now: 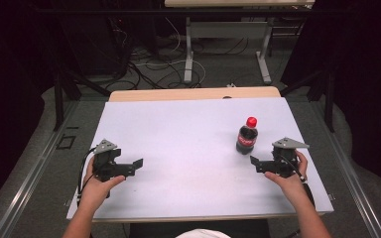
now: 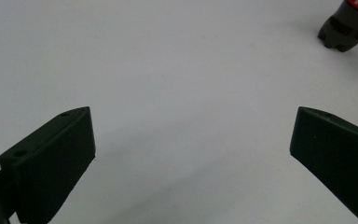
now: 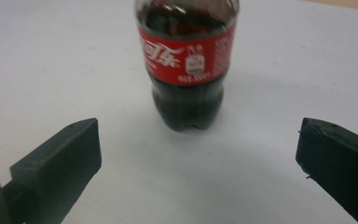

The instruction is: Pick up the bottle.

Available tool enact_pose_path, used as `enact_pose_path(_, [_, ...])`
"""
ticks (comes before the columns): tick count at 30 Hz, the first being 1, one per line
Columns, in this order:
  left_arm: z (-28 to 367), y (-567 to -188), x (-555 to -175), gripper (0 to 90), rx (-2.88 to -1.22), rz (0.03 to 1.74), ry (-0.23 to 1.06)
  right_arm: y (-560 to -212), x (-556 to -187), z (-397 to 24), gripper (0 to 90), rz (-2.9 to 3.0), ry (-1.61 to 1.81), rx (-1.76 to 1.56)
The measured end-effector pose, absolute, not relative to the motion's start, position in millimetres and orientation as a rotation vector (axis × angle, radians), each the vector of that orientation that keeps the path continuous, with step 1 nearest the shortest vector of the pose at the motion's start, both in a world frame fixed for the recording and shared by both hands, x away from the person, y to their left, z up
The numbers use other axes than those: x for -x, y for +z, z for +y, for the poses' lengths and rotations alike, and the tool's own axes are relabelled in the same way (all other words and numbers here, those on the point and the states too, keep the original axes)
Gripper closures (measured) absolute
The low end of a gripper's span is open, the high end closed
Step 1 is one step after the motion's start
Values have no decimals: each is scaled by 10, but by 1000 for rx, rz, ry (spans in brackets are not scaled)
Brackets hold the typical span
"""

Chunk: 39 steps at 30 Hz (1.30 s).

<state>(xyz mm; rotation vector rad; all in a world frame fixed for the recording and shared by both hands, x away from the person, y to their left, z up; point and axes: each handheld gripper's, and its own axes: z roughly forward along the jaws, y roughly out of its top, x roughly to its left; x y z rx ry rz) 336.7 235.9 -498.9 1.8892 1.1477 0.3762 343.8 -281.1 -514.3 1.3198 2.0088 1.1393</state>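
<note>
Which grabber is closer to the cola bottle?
The right gripper. The cola bottle stands just ahead of its open jaws; the left gripper is far across the table.

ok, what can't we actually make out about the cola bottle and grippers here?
- Cola bottle cap and neck: cut off by the top edge, right gripper view.
- Same bottle, left gripper view: only its base shows, cut off by the corner.
- Label small print: blurred.
- Right gripper and left gripper jaw gaps: too small, high view.

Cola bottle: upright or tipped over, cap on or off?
Upright, cap on: the cola bottle stands on its base on the white table, red cap on top.
</note>
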Motion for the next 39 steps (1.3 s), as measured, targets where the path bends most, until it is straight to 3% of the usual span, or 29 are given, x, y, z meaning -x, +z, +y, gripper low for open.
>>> enact_pose_path(16, [2212,-4886,-3299,3,-1868,1095,398,-5036,-3706,-2620,30,1991,1170,-1268])
enact_pose_path(21, [2191,-4918,-3309,3,-1892,1084,400,-5074,-3847,-2508,140,1997,1151,-1262])
enact_pose_path(39, [2187,-4982,-3329,3,-1901,1100,387,-5193,-4053,-2510,261,1989,1168,-1280])
